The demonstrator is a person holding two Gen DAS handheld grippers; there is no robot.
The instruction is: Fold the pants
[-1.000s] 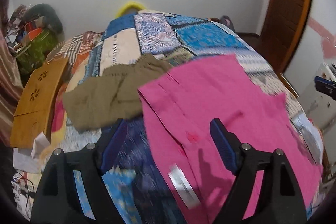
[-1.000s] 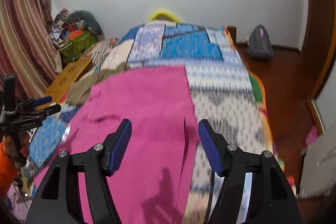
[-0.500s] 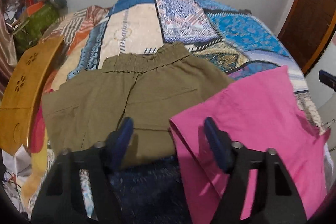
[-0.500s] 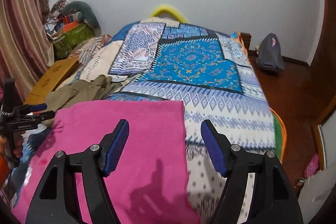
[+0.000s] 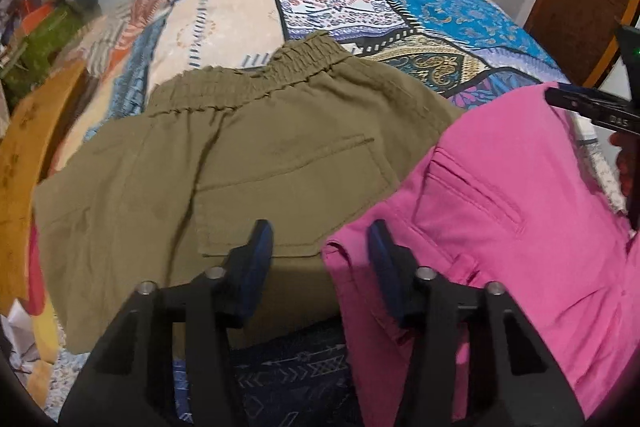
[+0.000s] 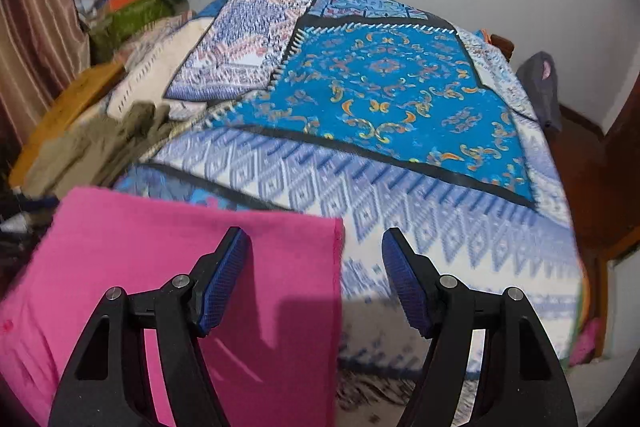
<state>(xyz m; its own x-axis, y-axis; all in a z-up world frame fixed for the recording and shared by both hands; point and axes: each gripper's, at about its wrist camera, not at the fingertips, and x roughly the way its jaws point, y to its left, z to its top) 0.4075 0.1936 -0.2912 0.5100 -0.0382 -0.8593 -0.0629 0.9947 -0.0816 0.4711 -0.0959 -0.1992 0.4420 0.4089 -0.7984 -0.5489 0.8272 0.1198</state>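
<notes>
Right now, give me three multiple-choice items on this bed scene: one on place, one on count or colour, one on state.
1. In the left wrist view, where do the olive-green elastic-waist pants lie relative to the bright pink cotton pants?
A. To their left
B. On top of them
C. To their right

2. How many garments lie on the patchwork bedspread?
A. One
B. Two
C. Three

3. What are the right gripper fingers doing?
A. Clamped on pink cloth
B. Standing open over the pink pants' edge
C. Shut on the bedspread

Answers:
1 A: the olive pants fill the picture's left, the pink its right.
2 B: only olive and pink show.
3 B: a clear gap between the pads, no cloth pinched.
</notes>
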